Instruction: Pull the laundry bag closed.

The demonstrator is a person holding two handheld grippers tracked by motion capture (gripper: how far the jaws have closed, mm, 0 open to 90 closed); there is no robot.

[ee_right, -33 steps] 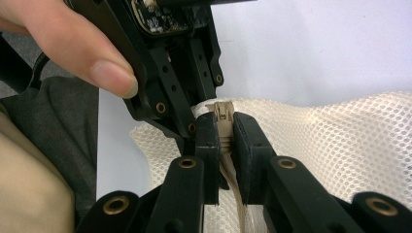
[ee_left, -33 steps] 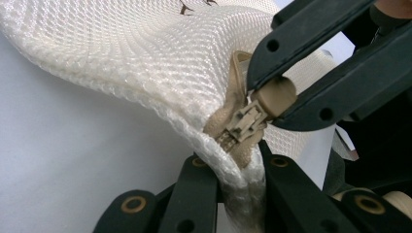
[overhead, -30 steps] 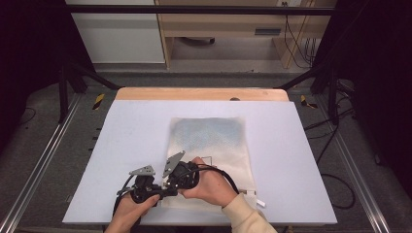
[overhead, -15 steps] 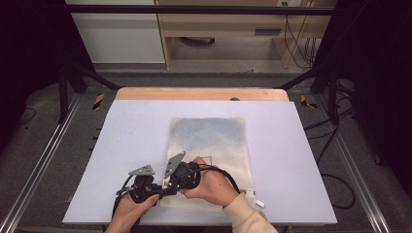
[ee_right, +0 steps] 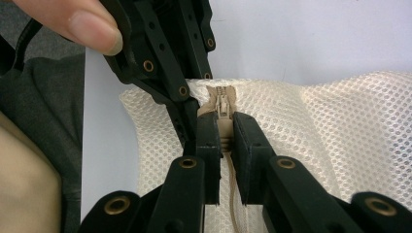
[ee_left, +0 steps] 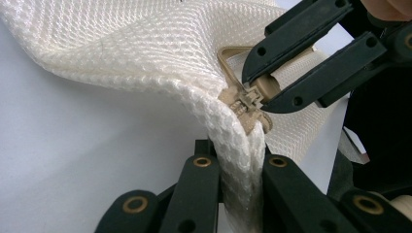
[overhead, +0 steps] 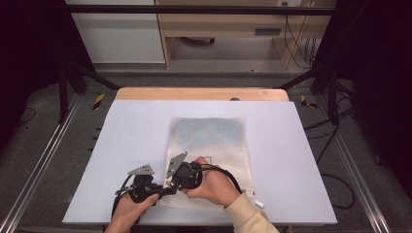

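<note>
Where the person stands at the near edge, the white surface (overhead: 121, 145) lies under a black metal frame, with a wooden strip along its far edge. On it, a little right of the middle, lies a cream mesh laundry bag (overhead: 209, 141), flat, with its near end reaching almost to the near edge of the surface. The near left corner of the bag is raised a little, because both tools hold it there.

The left hand-held gripper (ee_left: 240, 167) is closed narrow on the folded mesh edge of the bag, just below the zipper end. The right hand-held gripper (ee_right: 223, 133) is closed narrow on the tan zipper slider (ee_left: 250, 99), and the two grippers are almost touching each other. In the high view they sit side by side at the near left corner of the bag, the left one (overhead: 163, 189) over the bare surface.

Behind the surface is a grey floor, a pale wooden bench (overhead: 218, 29) against the back, and a white cabinet (overhead: 116, 34) to the left of it. Black cables (overhead: 335, 160) lie on the floor at the right side.
</note>
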